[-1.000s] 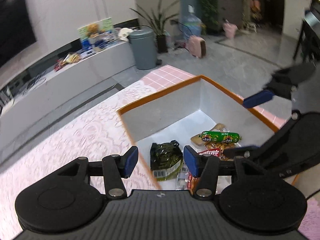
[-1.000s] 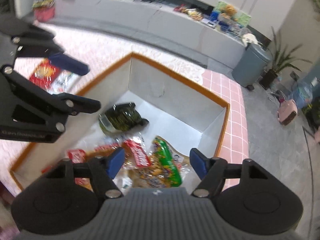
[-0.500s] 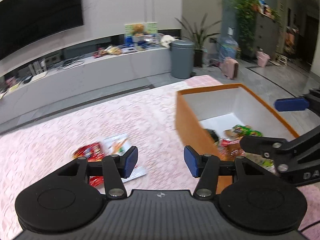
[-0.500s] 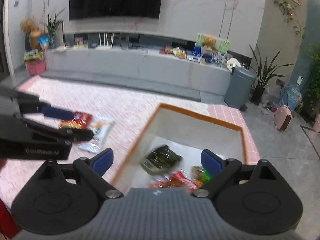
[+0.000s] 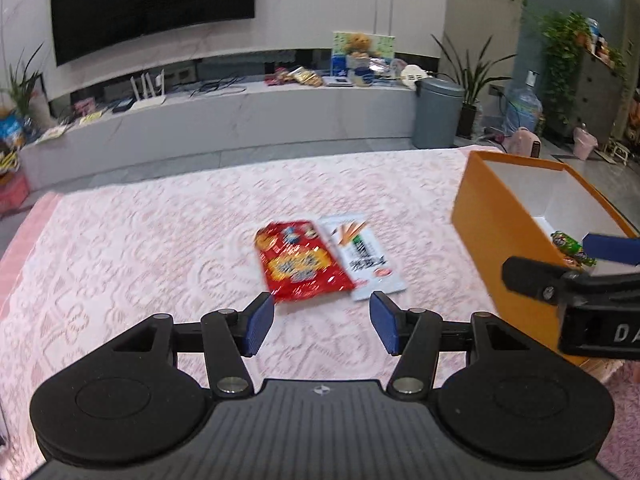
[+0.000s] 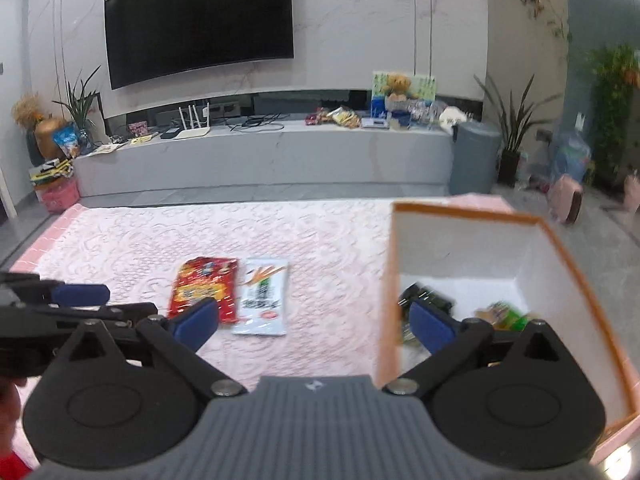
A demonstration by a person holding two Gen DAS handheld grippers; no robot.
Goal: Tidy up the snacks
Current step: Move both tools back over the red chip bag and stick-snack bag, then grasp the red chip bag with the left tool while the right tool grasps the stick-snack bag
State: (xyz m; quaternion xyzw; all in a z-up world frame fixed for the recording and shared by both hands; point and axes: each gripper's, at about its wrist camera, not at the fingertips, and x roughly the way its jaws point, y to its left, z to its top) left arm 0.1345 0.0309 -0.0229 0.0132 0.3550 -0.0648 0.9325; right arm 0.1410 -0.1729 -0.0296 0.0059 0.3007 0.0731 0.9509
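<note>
While both grippers hang over the pink lace tablecloth (image 5: pixel 140 240), two snack packs lie flat on it side by side, edges touching. One's a shiny red bag (image 5: pixel 298 264) with yellow print and cartoon faces up top; the other's a white packet (image 5: pixel 366 258) with orange sticks drawn on it and a dark label. Left gripper (image 5: pixel 322 322) sits just short of them, jaws apart and opening, nothing in between. Right gripper (image 6: pixel 314 320) is opening too, really wide, empty. Off to the right is an orange box (image 6: pixel 560 240), white inside, with a dark packet (image 6: pixel 426 298) and a green one (image 6: pixel 506 316) in it, kinda blurry.
</note>
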